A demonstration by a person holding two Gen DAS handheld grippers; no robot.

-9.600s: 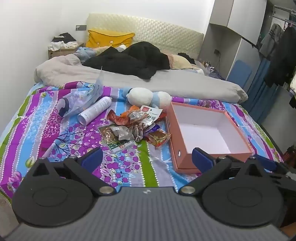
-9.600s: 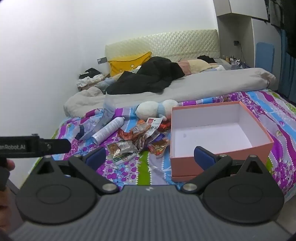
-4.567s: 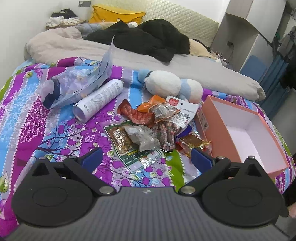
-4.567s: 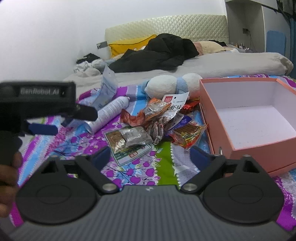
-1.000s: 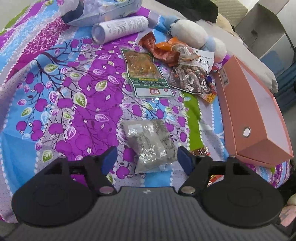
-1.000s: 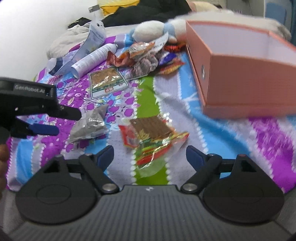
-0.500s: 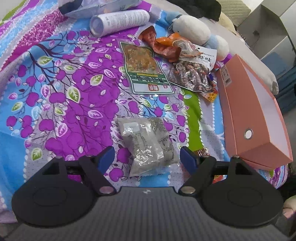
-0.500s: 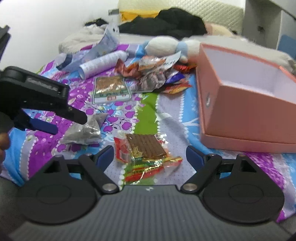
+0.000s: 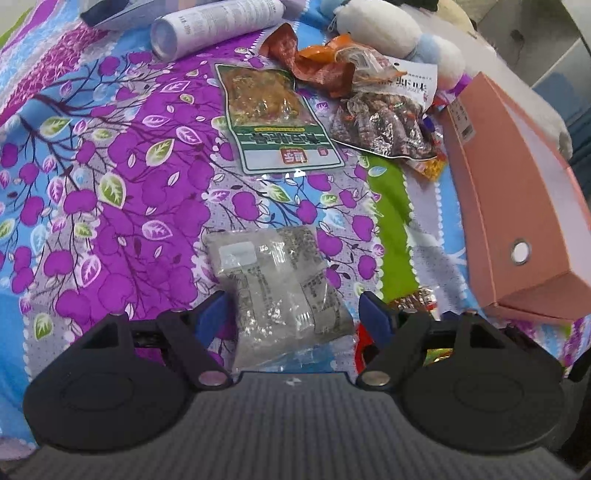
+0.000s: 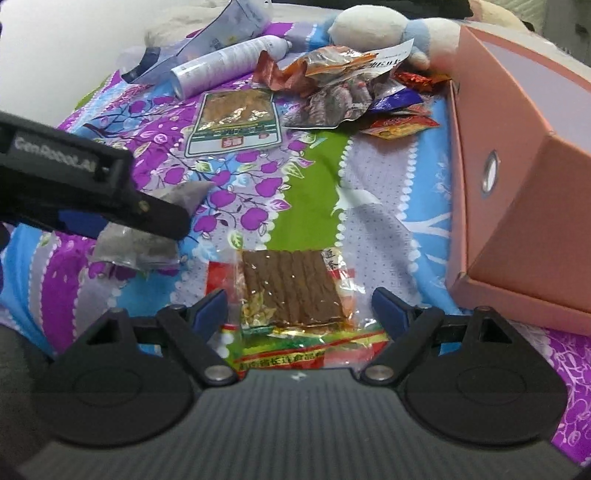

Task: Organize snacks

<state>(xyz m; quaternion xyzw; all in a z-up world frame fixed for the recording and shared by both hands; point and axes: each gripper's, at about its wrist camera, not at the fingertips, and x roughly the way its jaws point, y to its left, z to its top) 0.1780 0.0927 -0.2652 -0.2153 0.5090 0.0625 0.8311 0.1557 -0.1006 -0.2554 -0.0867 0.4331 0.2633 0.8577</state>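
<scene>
While the 2 grippers are hovering low over the flowered bedspread (image 9: 110,206), each is straddling 1 snack. The left gripper (image 9: 293,314) is standing spread, its blue fingers (image 9: 210,314) lying on either side of a clear bag of grey bits (image 9: 280,284) without pinching it; small dark print is running across the bag, too fine to read. The right gripper (image 10: 299,308) is also standing spread, around a clear packet of brown strips (image 10: 291,291) with a red, green and yellow printed end; its yellow characters are blurring out. Beyond them a green-and-white packet (image 9: 273,125) is lying flat, showing a red logo and upside-down white characters. Behind it, a heap of crinkled wrappers (image 9: 376,122) is sitting with a white label (image 9: 413,81) bearing dark characters. The pink box (image 9: 517,184) is lying just beside the heap, to the right. A white spray can (image 9: 218,26) and a plush toy (image 9: 391,29) are lying farther back. In the right wrist view, the left gripper's body is reading "GenRobot.AI".
</scene>
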